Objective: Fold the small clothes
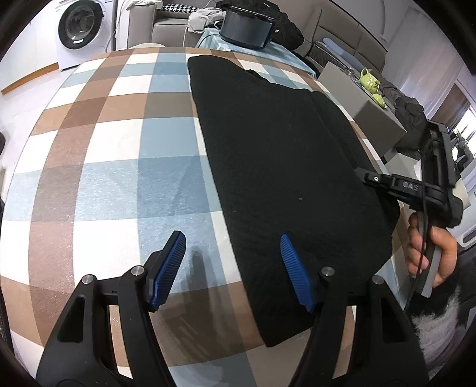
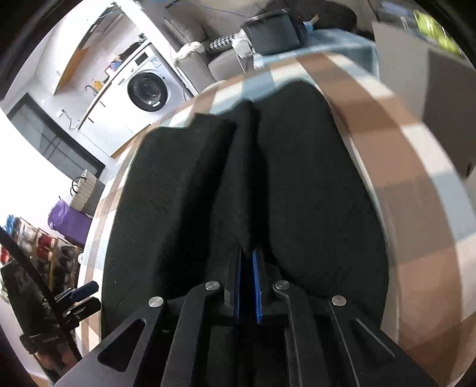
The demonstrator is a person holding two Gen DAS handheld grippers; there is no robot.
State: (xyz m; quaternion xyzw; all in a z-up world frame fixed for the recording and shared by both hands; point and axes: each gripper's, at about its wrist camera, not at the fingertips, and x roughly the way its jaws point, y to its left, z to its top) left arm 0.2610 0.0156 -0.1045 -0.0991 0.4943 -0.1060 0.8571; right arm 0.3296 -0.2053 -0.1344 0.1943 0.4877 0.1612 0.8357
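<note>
A black garment (image 1: 282, 166) lies flat and lengthwise on a round table with a brown, blue and white checked cloth (image 1: 104, 148). My left gripper (image 1: 231, 238) hangs open above the garment's near left edge; one blue pad is over the cloth, the other over the black fabric, and nothing is gripped. My right gripper (image 1: 369, 178), held in a person's hand (image 1: 431, 253), reaches in at the garment's right edge. In the right wrist view the right gripper (image 2: 246, 253) has its blue pads nearly together, pinching a raised ridge of the black garment (image 2: 312, 178).
A dark round container (image 1: 247, 28) stands on a second table behind. A grey side table with a green teapot (image 1: 369, 79) is at the right. A washing machine (image 1: 78, 23) and a grey sofa (image 1: 166, 29) stand at the back.
</note>
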